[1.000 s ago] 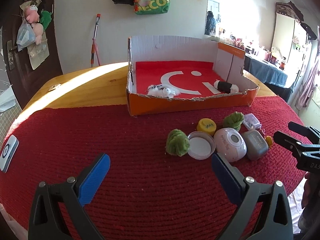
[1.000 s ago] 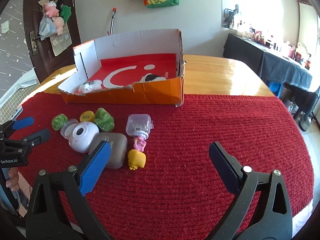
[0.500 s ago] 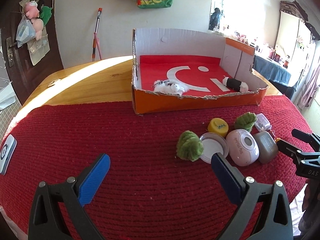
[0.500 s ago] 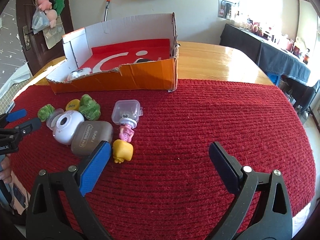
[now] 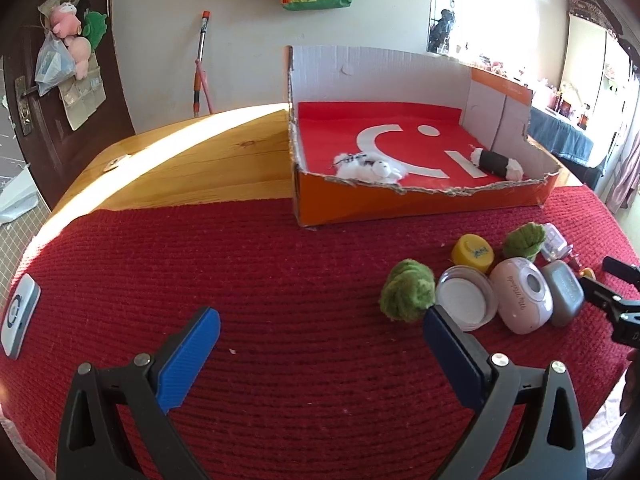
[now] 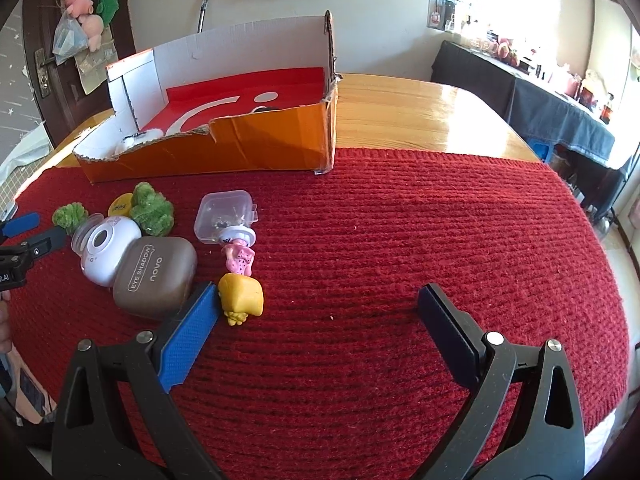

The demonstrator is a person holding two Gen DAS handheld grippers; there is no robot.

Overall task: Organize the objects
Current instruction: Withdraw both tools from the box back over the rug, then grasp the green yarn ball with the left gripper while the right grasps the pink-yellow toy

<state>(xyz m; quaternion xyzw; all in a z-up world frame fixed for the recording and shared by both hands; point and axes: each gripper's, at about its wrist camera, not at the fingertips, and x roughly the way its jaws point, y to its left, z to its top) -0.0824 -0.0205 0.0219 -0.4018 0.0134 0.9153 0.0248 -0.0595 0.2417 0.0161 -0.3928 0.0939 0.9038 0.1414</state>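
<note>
Your left gripper (image 5: 320, 344) hangs over the red mat (image 5: 260, 272) with its jaws wide apart and empty, its right pad just in front of a green pom-pom (image 5: 408, 296) and a white lid (image 5: 466, 300). Your right gripper (image 6: 316, 312) is also spread wide, holding nothing; its left pad sits just beside the yellow toy (image 6: 242, 296) and the brown case (image 6: 156, 276). The loose things cluster on the mat near the orange box (image 5: 420, 200), which stands on the worktop (image 5: 192, 176).
</note>
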